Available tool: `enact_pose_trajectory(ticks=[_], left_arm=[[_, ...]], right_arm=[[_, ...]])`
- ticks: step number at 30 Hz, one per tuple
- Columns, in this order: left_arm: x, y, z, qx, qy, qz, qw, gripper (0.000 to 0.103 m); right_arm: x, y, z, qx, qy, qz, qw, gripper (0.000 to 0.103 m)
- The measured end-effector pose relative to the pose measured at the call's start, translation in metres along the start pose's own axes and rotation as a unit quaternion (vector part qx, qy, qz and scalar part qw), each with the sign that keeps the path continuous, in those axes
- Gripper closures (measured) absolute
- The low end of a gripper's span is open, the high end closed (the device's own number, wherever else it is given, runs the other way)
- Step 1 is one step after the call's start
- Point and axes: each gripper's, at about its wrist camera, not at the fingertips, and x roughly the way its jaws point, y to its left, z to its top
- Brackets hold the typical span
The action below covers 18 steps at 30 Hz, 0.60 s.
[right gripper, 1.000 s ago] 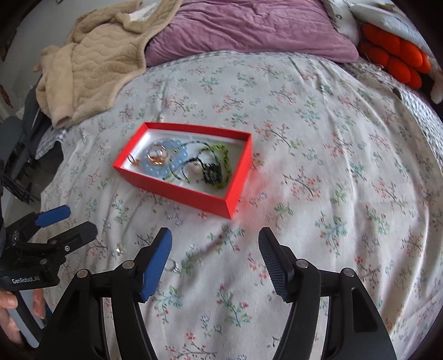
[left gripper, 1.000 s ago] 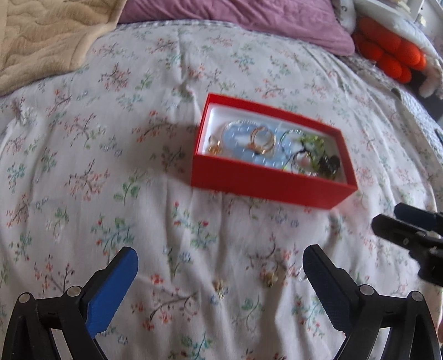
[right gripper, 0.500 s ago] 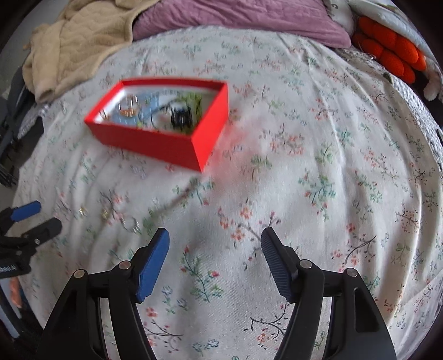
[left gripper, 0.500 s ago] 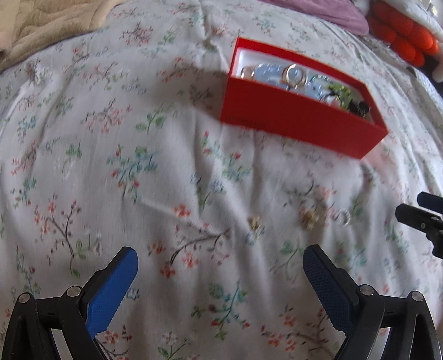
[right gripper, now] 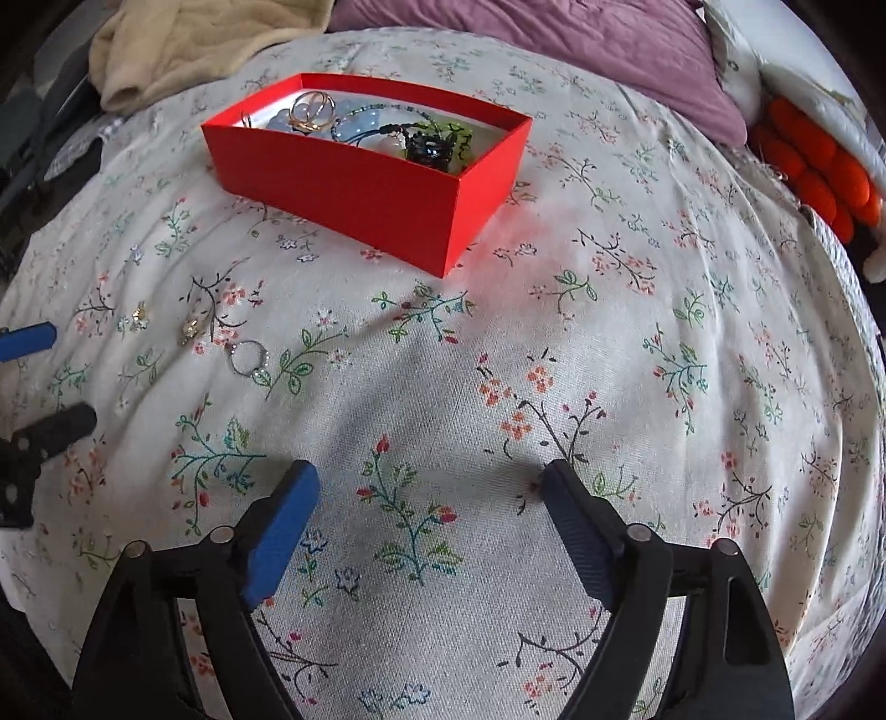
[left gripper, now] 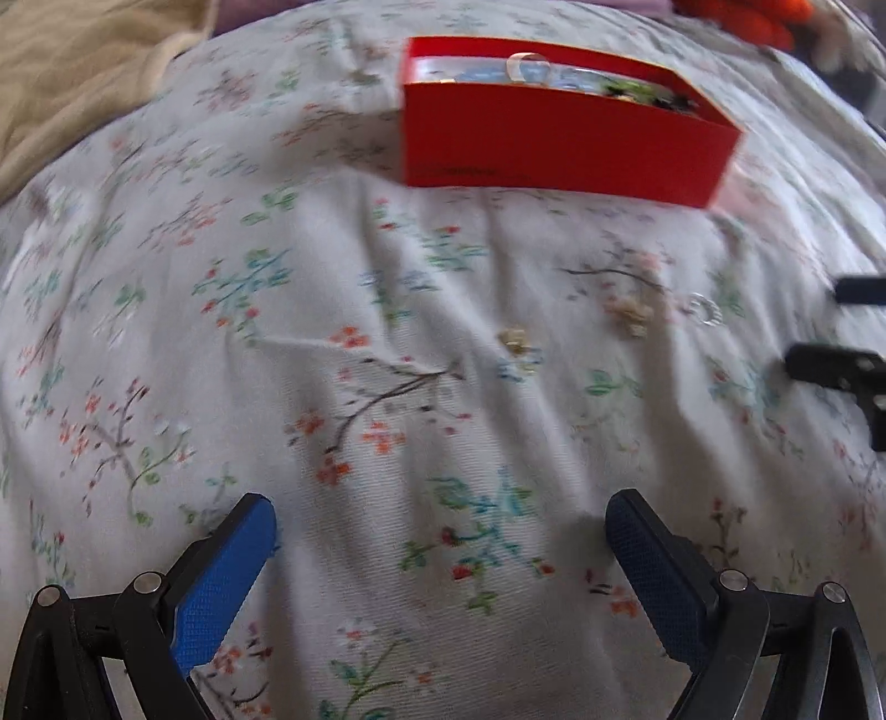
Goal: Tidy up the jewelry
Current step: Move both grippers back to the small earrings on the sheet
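Both hand-held grippers hover low over a white bedspread printed with small flowers (right gripper: 637, 343), each with its jaws spread wide and nothing between them. Ahead of the left gripper (left gripper: 440, 548) and a little to its right lie two small gold-coloured earrings (left gripper: 515, 340), (left gripper: 628, 313) and, just beyond them to the right, a thin silver ring with tiny stones (left gripper: 704, 308). From the right gripper (right gripper: 429, 504) the same silver ring (right gripper: 246, 357) lies ahead to the left, near the left gripper's fingertips (right gripper: 27, 339). Farther ahead of both stands an open red cardboard box (right gripper: 360, 188), holding a gold ring, pale blue beads and dark and green cords. Beyond it lie a beige quilted blanket (right gripper: 183, 44) and a mauve pillow (right gripper: 554, 39).
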Motion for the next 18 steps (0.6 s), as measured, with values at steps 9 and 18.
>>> enact_pose_trajectory(ticks=[9,18], left_arm=[[0.004,-0.019,0.018,0.028,-0.022,-0.042,0.9985,0.020],[0.010,-0.013,0.030,0.014,-0.044,-0.062,0.9970,0.061]], right_arm=[[0.004,0.005,0.006,-0.013,-0.005,-0.005,1.000,0.011],[0.006,0.007,0.013,-0.035,-0.004,-0.006,0.999,0.011]])
